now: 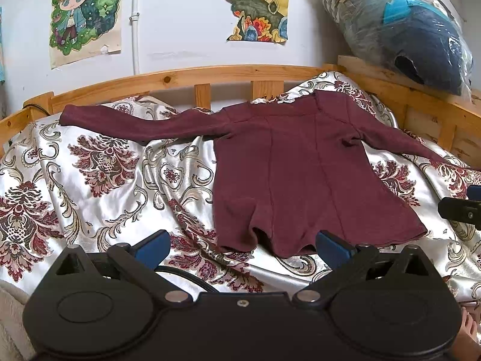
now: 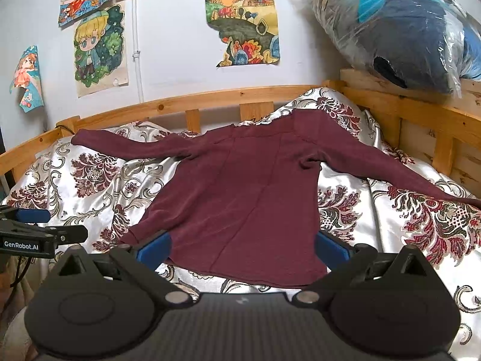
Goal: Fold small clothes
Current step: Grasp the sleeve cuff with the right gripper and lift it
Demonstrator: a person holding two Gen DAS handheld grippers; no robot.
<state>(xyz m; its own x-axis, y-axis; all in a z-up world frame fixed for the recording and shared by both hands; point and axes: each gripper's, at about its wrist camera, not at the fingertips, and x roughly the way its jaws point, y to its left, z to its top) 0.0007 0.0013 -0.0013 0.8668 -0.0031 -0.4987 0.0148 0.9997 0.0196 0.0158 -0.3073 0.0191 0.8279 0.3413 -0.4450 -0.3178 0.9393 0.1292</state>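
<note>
A maroon long-sleeved top [image 1: 300, 174] lies spread flat on the bed, both sleeves stretched out sideways, hem toward me. It also shows in the right wrist view [image 2: 240, 198]. My left gripper [image 1: 243, 245] is open and empty, just short of the hem's left part. My right gripper [image 2: 243, 248] is open and empty, its blue fingers either side of the hem. The right gripper shows at the right edge of the left wrist view [image 1: 463, 210]. The left gripper shows at the left edge of the right wrist view [image 2: 33, 225].
A shiny white bedspread with dark red floral pattern [image 1: 90, 174] covers the bed. A wooden bed rail [image 1: 180, 79] runs along the back and right. A plastic-wrapped bundle of dark bedding [image 1: 415, 30] sits on the right shelf. Posters [image 1: 84, 15] hang on the wall.
</note>
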